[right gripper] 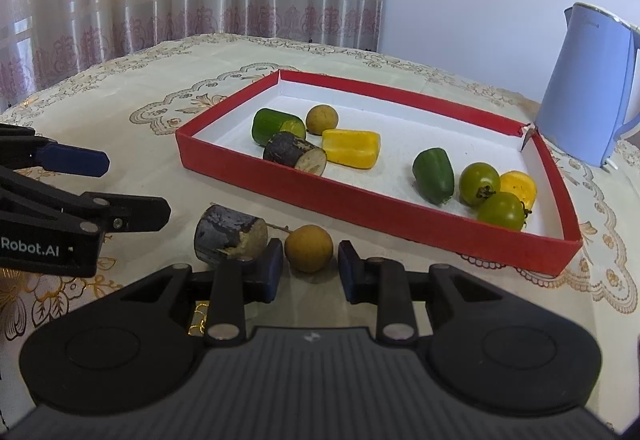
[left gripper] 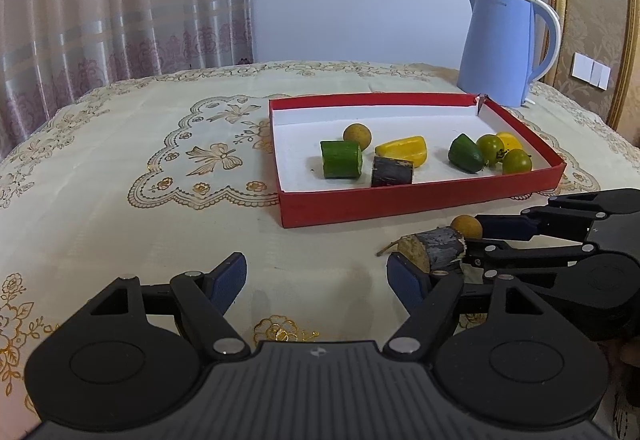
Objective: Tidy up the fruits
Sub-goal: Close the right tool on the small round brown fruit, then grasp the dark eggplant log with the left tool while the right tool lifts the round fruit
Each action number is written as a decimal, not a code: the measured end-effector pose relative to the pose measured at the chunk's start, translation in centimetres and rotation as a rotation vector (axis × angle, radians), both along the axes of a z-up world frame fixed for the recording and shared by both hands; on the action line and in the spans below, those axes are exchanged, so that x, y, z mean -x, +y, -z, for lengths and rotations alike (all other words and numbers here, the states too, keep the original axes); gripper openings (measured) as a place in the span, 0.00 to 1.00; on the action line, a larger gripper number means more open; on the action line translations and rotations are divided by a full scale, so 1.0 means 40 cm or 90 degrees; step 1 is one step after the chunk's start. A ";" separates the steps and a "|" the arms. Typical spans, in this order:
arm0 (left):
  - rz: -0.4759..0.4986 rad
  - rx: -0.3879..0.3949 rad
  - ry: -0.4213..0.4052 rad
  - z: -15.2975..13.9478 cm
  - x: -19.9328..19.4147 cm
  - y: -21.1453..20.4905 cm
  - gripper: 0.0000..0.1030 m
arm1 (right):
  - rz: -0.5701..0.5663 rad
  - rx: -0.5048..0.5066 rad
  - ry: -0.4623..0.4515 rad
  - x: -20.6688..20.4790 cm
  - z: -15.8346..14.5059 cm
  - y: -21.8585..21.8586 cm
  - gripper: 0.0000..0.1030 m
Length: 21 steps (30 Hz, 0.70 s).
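Although most of the fruit already lies inside the red tray (right gripper: 400,207), two pieces remain on the worktop (right gripper: 120,119) outside it, so the sorting looks well advanced but not finished. In the tray, ahead of the right tool (right gripper: 310,272), sit two cucumber pieces, two yellow wedges, two green tomatoes, a dark-skinned cane piece and a round longan. Left out are a second longan (right gripper: 309,248), lying between the right tool's parted fingers with a gap on either side, not yet gripped, and a second dark cane piece (right gripper: 228,238) just to that tool's left, close against its left finger. The left tool (left gripper: 316,280) hangs wide apart and holds nothing, with bare cloth between its fingers. My judgement: picking up the longan is the step in hand, and the cane piece comes after. A blue kettle (right gripper: 588,91) stands beyond the tray.
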<state>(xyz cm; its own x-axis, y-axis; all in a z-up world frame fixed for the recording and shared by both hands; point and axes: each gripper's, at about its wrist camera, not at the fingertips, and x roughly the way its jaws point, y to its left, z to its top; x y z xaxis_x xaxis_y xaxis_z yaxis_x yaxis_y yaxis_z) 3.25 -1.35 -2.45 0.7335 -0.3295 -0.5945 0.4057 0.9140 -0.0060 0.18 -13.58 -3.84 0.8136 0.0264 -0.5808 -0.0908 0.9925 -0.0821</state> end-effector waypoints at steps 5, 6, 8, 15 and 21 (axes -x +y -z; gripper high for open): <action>-0.001 -0.003 0.001 0.002 0.000 -0.006 0.75 | -0.004 -0.004 0.000 0.000 0.002 -0.003 0.23; 0.001 -0.004 0.001 0.001 0.000 -0.008 0.75 | -0.004 -0.004 -0.002 0.002 0.002 -0.003 0.23; 0.002 -0.004 0.000 0.001 0.001 -0.014 0.75 | -0.003 -0.006 -0.004 0.004 0.003 -0.004 0.23; -0.001 -0.002 0.001 -0.001 0.009 -0.031 0.75 | 0.011 -0.011 -0.038 0.045 -0.018 -0.022 0.23; -0.035 -0.019 -0.043 -0.002 0.025 -0.074 0.75 | 0.030 -0.009 -0.064 0.109 -0.048 -0.048 0.23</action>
<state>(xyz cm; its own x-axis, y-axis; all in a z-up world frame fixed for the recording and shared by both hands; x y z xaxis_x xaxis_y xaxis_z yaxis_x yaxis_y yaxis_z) 2.23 -4.31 -2.38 0.7890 -0.2710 -0.5514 0.3541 0.9340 0.0477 -4.17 -15.52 -1.91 0.8683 -0.0058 -0.4961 -0.0356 0.9966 -0.0738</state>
